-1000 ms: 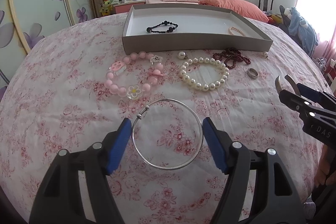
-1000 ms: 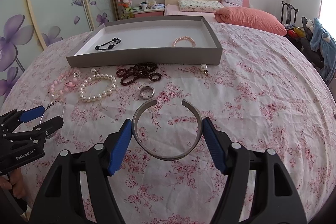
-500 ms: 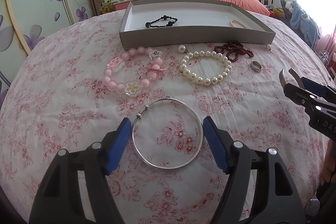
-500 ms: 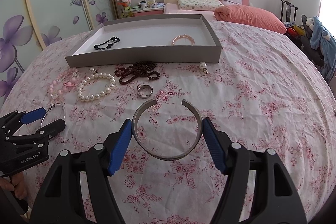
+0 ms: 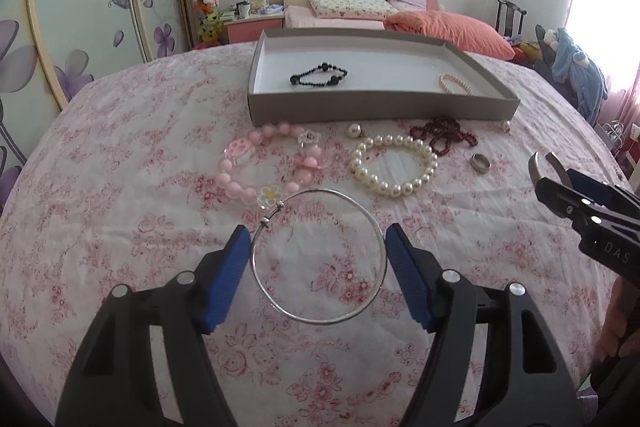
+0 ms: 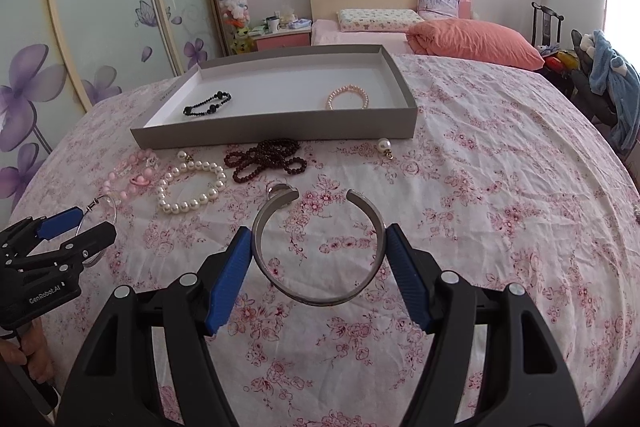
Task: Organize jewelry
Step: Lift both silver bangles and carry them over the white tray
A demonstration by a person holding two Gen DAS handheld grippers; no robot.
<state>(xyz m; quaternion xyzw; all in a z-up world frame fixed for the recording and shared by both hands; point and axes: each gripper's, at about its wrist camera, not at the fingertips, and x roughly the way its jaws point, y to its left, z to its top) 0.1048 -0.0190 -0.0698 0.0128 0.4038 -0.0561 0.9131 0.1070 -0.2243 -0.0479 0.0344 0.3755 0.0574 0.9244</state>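
My left gripper [image 5: 318,239] is shut on a thin silver wire bangle [image 5: 324,190], its blue pads pressing the ring's two sides just above the floral cloth. My right gripper [image 6: 319,239] is shut on an open silver cuff bracelet [image 6: 320,303], gap facing away. Ahead stands a grey tray [image 5: 380,107] holding a black bead bracelet [image 5: 319,74] and a small pink pearl bracelet [image 5: 454,85]. In front of the tray lie a pink bead bracelet [image 5: 264,163], a white pearl bracelet [image 5: 394,165], dark red beads [image 5: 444,135], a metal ring [image 5: 479,163] and a pearl earring [image 5: 354,131].
The round table wears a pink floral cloth [image 6: 500,211]. A second pearl earring [image 6: 385,146] lies by the tray's right corner. Behind are a bed with an orange pillow [image 6: 472,43], a nightstand and sliding wardrobe doors. A person's hand shows at each view's lower edge.
Both grips are unchanged. The left view has crept slightly, so the wire bangle's far rim now overlaps the pink bracelet's flower bead. The right gripper has hardly shifted.
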